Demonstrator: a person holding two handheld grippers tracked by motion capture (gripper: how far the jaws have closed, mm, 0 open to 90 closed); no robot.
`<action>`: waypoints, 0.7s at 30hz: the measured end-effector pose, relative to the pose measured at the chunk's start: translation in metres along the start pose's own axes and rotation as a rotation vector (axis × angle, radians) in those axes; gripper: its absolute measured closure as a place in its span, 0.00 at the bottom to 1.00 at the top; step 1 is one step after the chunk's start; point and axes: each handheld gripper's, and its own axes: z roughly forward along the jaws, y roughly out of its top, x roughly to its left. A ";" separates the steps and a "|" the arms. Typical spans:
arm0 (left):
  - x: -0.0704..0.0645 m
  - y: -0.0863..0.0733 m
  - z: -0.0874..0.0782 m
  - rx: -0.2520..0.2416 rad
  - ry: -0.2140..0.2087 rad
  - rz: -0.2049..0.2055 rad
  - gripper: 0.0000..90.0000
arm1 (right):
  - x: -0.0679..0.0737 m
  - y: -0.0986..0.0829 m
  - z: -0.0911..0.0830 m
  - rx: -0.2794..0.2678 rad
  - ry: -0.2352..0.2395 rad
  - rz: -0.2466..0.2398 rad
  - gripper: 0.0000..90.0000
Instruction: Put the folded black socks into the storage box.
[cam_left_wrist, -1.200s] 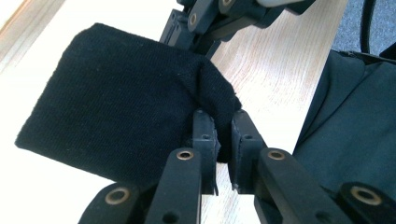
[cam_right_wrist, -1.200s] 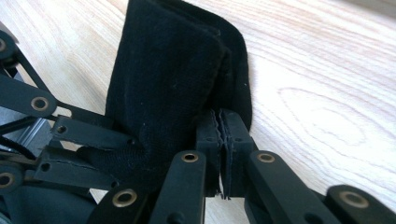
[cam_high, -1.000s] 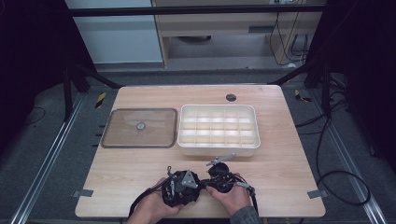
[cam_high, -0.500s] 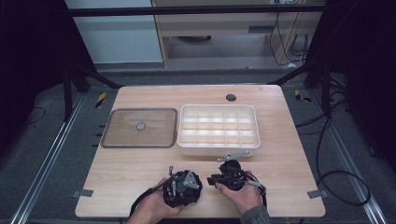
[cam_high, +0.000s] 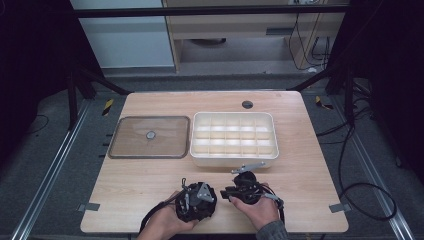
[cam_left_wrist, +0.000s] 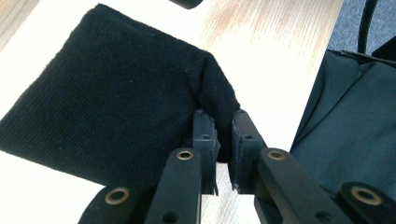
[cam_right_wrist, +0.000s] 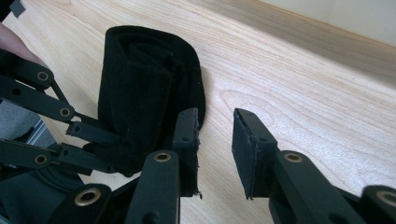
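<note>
Black cloth (cam_left_wrist: 116, 98): folded, lying on the wooden counter (cam_high: 150, 175) at its near edge, between both hands.
Left gripper (cam_left_wrist: 223, 140): fingers (cam_left_wrist: 204, 135) clamped on one corner of the cloth.
Right gripper (cam_right_wrist: 215, 140): fingers (cam_right_wrist: 247, 144) apart, nothing between them; cloth roll just beside the left-hand finger, touching its outer side.
Behind: white divided tray (cam_high: 233, 160), clear lid (cam_high: 150, 137) beside it.

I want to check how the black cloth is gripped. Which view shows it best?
The left gripper view: the left gripper pinches a corner of the black cloth. The right gripper view shows it folded over beside the open right gripper. In the high view the hands cover it.
</note>
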 end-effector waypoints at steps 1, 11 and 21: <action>0.000 0.000 0.000 0.002 0.001 0.002 0.92 | 0.000 0.000 0.000 0.000 0.000 0.000 0.79; 0.000 -0.002 -0.005 -0.022 0.014 -0.007 0.89 | 0.000 0.000 -0.002 -0.006 -0.010 0.004 0.77; -0.005 -0.003 -0.012 -0.058 0.053 -0.008 0.79 | 0.001 0.001 -0.002 -0.007 -0.012 0.001 0.74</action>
